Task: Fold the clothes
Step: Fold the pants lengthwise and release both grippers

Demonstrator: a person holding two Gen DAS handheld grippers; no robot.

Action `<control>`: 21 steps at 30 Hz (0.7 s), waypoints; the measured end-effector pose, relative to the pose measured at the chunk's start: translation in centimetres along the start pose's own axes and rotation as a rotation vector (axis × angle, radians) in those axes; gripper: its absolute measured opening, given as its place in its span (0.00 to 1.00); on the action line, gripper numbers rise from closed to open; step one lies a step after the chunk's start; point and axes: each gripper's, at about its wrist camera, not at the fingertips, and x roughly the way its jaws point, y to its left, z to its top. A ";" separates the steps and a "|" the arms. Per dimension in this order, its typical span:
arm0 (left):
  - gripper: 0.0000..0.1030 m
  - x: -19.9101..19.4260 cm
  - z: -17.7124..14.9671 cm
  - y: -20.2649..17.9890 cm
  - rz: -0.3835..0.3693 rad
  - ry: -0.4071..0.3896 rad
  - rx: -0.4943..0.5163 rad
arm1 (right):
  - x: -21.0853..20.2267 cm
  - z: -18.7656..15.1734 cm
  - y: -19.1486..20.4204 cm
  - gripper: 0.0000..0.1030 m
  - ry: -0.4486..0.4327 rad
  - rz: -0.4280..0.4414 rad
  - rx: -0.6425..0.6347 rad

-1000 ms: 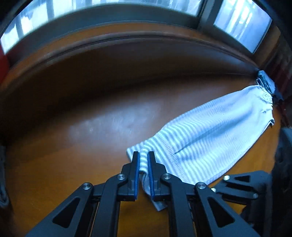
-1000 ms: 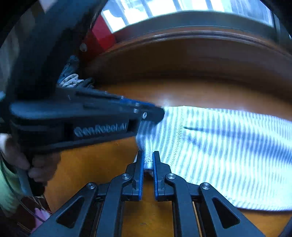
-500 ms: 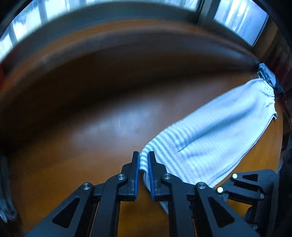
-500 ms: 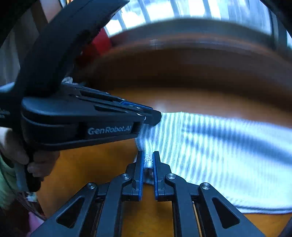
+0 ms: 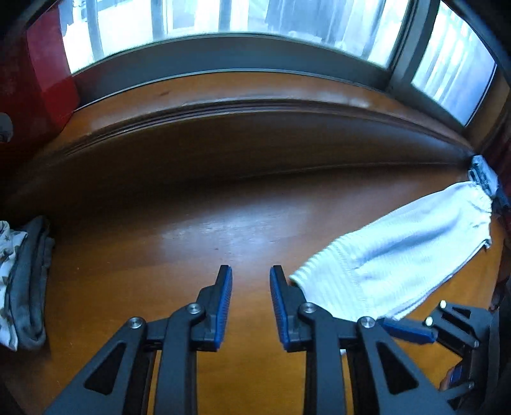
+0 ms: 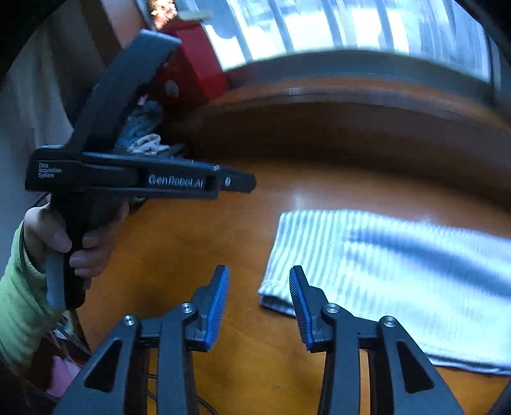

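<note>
A glossy orange-brown wooden worktop (image 5: 198, 242) runs under a bright window (image 5: 223, 28). The pale blue-and-white striped ribbed knit garment (image 5: 392, 265) lies flat at its right. The left hand-held gripper (image 5: 250, 281) gapes empty just beside the hem; the right hand-held gripper (image 6: 258, 281) spreads wide over the near corner.

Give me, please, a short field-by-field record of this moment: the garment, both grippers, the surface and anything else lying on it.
garment: striped white cloth, lying flat, held by neither gripper
left gripper: open, just left of the cloth's near corner
right gripper: open, jaws astride the cloth's near corner, right finger over it
surface: wooden table under a window
other items: grey and star-print clothes piled at the table's left edge
hand: grips the left gripper's handle
</note>
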 end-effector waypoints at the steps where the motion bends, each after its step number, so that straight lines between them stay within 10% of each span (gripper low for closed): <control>1: 0.22 0.0 -0.1 -1.0 -0.021 -0.002 0.011 | -0.6 -0.2 -0.7 0.39 -0.007 -0.031 0.003; 12: 0.23 3.8 -4.3 -6.7 -0.114 0.071 0.156 | -6.0 -5.3 -11.7 0.39 -0.008 -0.386 0.270; 21: 0.23 4.4 -2.8 -6.1 -0.091 0.083 0.091 | -8.1 -10.0 -13.8 0.38 0.026 -0.436 0.264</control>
